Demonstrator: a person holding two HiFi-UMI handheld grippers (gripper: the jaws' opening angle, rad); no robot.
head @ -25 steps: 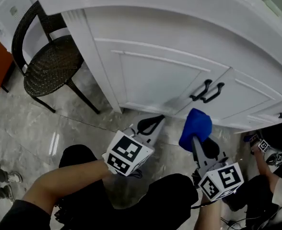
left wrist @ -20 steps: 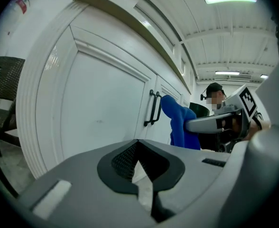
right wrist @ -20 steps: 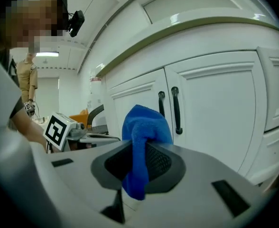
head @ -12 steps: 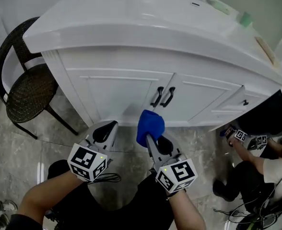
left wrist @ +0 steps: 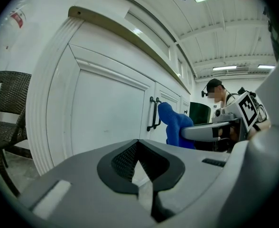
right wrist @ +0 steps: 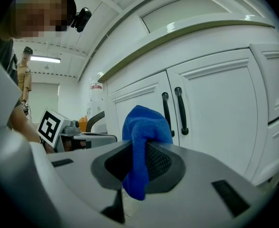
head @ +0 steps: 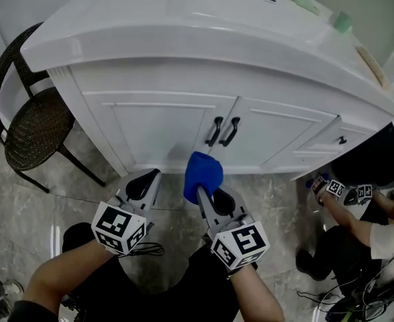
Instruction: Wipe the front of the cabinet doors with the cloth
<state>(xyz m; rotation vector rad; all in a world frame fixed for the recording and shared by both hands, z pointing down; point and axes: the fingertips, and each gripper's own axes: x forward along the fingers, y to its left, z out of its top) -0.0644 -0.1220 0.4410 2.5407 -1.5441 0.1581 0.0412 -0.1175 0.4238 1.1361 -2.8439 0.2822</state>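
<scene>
The cloth (head: 202, 174), pinched tight in the fingers of my right gripper (head: 201, 192), has just come in close to the cabinet doors (head: 163, 123), below their black handles (head: 222, 131), not yet touching. The fingers of my left gripper (head: 150, 177) are closed and empty, so I judge wiping can start.

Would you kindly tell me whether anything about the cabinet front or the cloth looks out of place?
Nothing stands out. Both cabinet doors look shut and flush, with their black handles upright side by side. The blue cloth is bunched in the right gripper; the left gripper is shut and empty.
</scene>
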